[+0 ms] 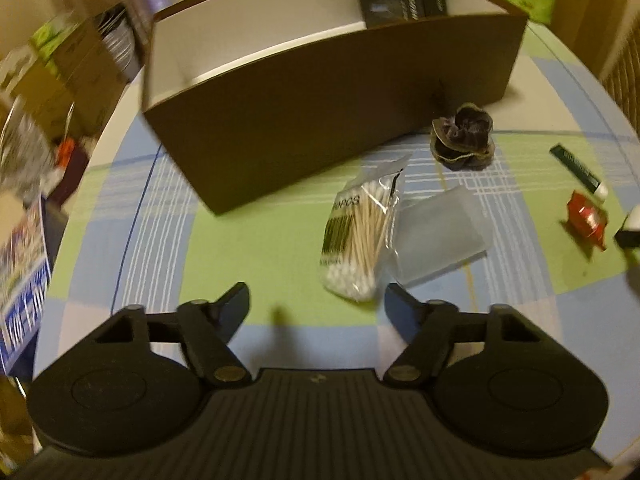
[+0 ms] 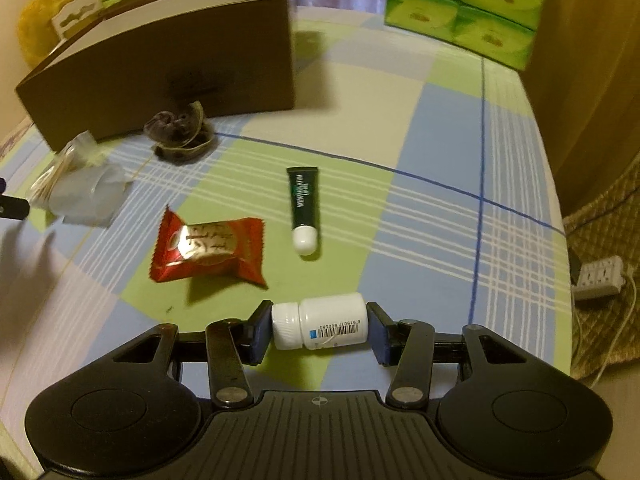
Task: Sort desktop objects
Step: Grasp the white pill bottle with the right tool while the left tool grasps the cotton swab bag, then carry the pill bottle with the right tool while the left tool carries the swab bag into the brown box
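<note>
Glossy red foil wrapper [image 2: 208, 250], smooth white plastic bottle [image 2: 320, 326], matt brown card box [image 2: 168, 68], checked cloth tablecloth [image 2: 420, 208].

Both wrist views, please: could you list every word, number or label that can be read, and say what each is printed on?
"PCS", after cut-off digits: cotton swab bag.
Barcode digits, roughly "6 91507 600580", uncertain: white bottle, clamped between the right gripper fingers.
Vertical white lettering, too blurred to read: green tube.
Script on the gold patch, unreadable: red packet.
White lettering, blurred: black box inside the brown organizer.
</note>
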A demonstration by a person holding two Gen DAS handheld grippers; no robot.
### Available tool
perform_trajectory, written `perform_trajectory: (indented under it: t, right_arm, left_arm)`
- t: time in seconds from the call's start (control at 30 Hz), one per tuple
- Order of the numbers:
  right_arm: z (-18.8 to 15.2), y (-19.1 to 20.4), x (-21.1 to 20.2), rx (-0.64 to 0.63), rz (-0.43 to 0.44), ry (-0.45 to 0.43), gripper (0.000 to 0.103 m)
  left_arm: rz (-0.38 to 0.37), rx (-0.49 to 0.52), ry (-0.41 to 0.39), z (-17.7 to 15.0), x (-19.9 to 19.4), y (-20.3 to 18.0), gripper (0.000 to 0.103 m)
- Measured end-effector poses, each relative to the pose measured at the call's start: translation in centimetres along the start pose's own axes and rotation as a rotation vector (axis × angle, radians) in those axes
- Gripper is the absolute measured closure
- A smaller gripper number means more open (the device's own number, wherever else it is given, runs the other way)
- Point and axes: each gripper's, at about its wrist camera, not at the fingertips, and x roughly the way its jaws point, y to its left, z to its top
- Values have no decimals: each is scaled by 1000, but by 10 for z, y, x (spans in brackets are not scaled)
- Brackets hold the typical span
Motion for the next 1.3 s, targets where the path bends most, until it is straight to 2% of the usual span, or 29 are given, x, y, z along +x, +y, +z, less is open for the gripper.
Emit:
perform_trajectory:
  t: [0.2, 0.3, 0.4, 0.47, 0.53, 0.6, 0.73, 1.03, 1.3]
  right_arm:
    - [-1, -4, -1, 29, -12, -1, 57]
    - [0, -5, -1, 36, -18, -1, 57]
    - [0, -5, 0, 43, -22, 0, 57]
    - [0, -5, 0, 45, -22, 0, 57]
    - [0, -4, 0, 44, -22, -3, 57]
    - [0, -4, 0, 39, -25, -1, 57]
    - [0, -2, 0, 30, -30, 5, 57]
    - [3, 1, -2, 29, -25, 22, 57]
    - [19, 6, -22, 39, 30, -20, 57]
  left_arm:
    - [-49, 117, -4, 14, 18, -2, 40]
    - [-52, 189, -18, 20, 25, -9, 46]
    - [-48, 237, -28, 25, 32, -13, 57]
    - [-57, 258, -34, 28, 35, -13, 69]
    - [-60, 260, -36, 30, 37, -12, 74]
    - [-65, 247, -38, 31, 37, -9, 82]
    - [-86, 172, -33, 31, 33, 0, 85]
    - [-122, 16, -11, 24, 13, 12, 86]
    - [-130, -55, -85, 26, -26, 19, 86]
